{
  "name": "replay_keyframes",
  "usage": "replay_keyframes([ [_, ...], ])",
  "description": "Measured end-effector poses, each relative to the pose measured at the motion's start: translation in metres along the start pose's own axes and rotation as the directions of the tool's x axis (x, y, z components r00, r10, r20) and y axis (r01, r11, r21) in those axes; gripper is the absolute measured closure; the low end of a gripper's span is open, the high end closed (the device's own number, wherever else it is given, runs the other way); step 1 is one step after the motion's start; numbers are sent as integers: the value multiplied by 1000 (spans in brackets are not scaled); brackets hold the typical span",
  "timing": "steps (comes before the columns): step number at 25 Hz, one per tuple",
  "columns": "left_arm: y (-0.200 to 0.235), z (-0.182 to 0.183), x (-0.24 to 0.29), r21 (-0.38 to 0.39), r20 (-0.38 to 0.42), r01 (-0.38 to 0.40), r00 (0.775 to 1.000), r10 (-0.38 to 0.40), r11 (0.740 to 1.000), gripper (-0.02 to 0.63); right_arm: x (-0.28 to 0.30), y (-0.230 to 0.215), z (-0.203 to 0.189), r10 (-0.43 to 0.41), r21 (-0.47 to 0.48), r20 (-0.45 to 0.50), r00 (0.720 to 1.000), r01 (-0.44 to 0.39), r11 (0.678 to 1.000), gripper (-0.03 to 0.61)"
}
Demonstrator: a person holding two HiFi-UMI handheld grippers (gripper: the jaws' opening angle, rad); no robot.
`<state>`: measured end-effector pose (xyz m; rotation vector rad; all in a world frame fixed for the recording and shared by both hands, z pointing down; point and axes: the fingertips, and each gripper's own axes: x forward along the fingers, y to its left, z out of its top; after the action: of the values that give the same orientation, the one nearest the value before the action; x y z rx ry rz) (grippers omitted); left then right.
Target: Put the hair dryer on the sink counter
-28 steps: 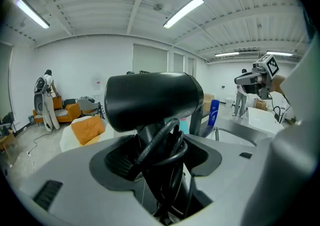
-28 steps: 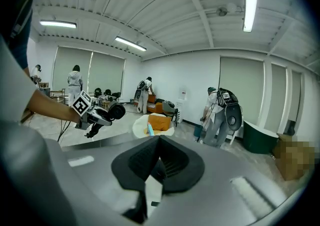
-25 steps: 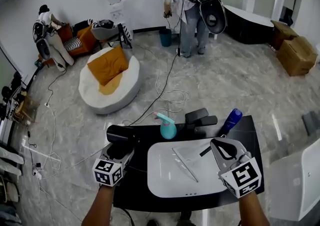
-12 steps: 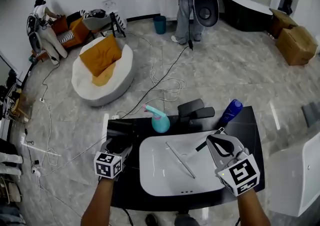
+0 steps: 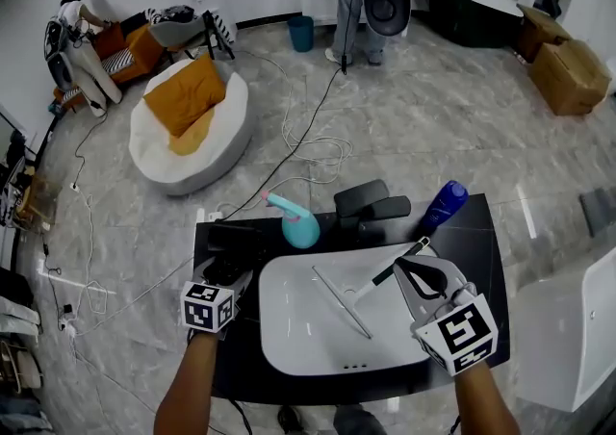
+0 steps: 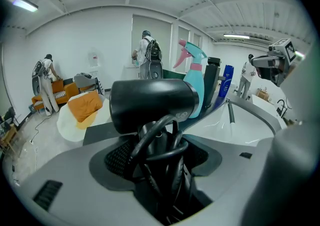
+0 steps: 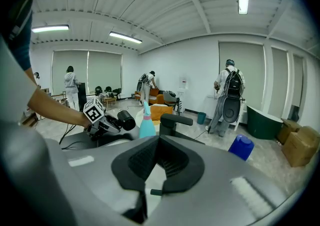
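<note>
Gripping hair dryer (image 5: 234, 237), left hand-held gripper (image 5: 227, 274) now slightly lower over counter (image 5: 478, 248).

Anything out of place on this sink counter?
Nothing is spilled. A thin grey rod lies loose, diagonally, in the white sink basin. The cord of the hair dryer is looped round its handle, between the jaws of the left gripper.

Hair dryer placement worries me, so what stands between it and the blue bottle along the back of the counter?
In the head view, the teal spray bottle and then the black faucet stand between the hair dryer and the blue bottle.
</note>
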<state>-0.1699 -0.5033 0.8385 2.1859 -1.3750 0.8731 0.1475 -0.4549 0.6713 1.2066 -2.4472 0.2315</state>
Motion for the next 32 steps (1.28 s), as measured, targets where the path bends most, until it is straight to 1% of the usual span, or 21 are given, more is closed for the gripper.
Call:
replay_keyframes([
  [3, 0, -3, 8, -14, -13, -1, 1000, 1, 1000, 330, 2, 0, -4, 5, 10, 1, 1000, -5, 1000, 568],
  [8, 0, -8, 17, -24, -32, -12, 999, 12, 1000, 328, 3, -2, 1, -1, 17, 7, 1000, 1, 1000, 568],
  [13, 2, -13, 23, -67, -33, -5, 999, 2, 998, 321, 1, -3, 6, -7, 11, 8, 1000, 7, 1000, 568],
  [18, 2, -12, 21, -76, -33, 0, 999, -2, 997, 318, 1, 1, 6, -10, 10, -7, 1000, 10, 1000, 568],
  [21, 3, -9, 16, -72, -18, 3, 1000, -4, 997, 318, 1, 8, 13, -5, 10, 1, 1000, 5, 1000, 568],
  [24, 6, -1, 8, -64, 17, -2, 1000, 3, 998, 318, 0, 13, 15, -1, 6, -3, 1000, 1, 1000, 568],
  [28, 8, 6, -3, -38, 40, 5, 999, -4, 999, 316, -2, 20, 17, -4, 6, -1, 1000, 4, 1000, 568],
  [32, 4, 19, -26, -23, 83, 10, 997, -8, 1000, 316, -7, 31, 28, -6, -4, 2, 1000, 6, 1000, 568],
])
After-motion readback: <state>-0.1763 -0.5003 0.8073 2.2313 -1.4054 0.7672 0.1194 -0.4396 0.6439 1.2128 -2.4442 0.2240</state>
